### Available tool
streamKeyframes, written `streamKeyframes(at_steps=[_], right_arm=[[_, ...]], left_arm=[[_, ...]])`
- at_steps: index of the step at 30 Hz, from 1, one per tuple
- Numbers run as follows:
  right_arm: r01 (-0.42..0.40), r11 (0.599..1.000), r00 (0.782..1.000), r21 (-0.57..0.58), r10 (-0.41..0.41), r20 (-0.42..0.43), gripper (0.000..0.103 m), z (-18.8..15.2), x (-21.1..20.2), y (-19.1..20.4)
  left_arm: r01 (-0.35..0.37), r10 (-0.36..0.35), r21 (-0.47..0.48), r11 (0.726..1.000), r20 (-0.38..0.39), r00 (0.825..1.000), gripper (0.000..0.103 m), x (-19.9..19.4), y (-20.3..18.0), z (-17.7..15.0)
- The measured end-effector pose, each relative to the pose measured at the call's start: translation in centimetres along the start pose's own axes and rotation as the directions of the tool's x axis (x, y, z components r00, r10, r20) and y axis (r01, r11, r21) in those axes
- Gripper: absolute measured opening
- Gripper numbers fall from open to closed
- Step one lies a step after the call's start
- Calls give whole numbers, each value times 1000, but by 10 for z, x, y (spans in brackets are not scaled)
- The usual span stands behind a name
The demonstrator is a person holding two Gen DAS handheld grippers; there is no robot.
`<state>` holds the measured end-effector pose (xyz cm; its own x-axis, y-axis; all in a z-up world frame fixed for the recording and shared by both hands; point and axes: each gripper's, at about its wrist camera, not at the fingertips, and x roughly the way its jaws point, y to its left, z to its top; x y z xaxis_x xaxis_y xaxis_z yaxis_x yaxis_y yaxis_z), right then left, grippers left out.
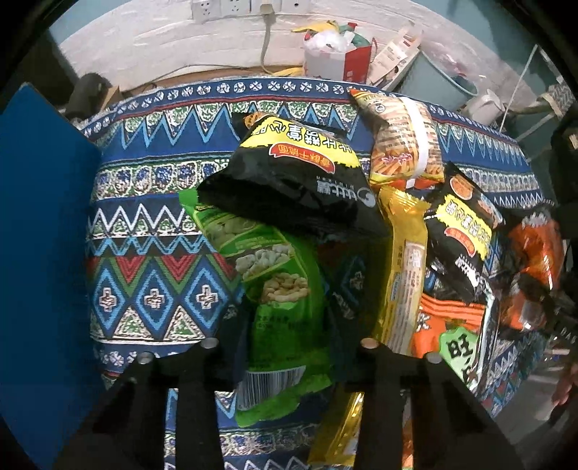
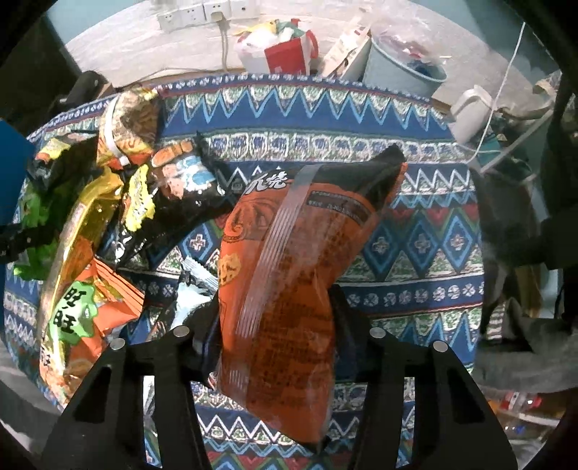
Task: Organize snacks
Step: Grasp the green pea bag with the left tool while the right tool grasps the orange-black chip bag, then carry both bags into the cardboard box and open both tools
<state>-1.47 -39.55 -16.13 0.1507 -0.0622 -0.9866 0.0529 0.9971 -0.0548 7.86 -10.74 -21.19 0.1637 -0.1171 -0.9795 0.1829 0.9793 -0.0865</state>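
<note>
Snack packets lie heaped on the patterned tablecloth. My left gripper pinches the green snack bag, whose far end sits under a black-and-yellow packet, with a gold packet just beside it. My right gripper clamps an orange snack bag, tilted above the cloth, apart from the pile at the left. A blue board stands at the cloth's left edge.

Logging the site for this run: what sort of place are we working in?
Probably a lived-in home room, not a lab: a table under a patterned cloth, wall sockets with a cable plugged in, and a bucket of clutter on the floor.
</note>
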Motion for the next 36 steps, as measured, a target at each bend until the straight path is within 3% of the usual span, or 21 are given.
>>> streamKeyframes(at_steps=[22,36], right_arm=[[-12,998,989,-63,21,147,51,15,-55,48],[-60,991,972,-122,85,217,51,34,-85,93]], left_arm=[[-6,-1,84,996,88,996,34,-70,16,-39],[-31,6,118,993,200,980,34,-116,23,-49]])
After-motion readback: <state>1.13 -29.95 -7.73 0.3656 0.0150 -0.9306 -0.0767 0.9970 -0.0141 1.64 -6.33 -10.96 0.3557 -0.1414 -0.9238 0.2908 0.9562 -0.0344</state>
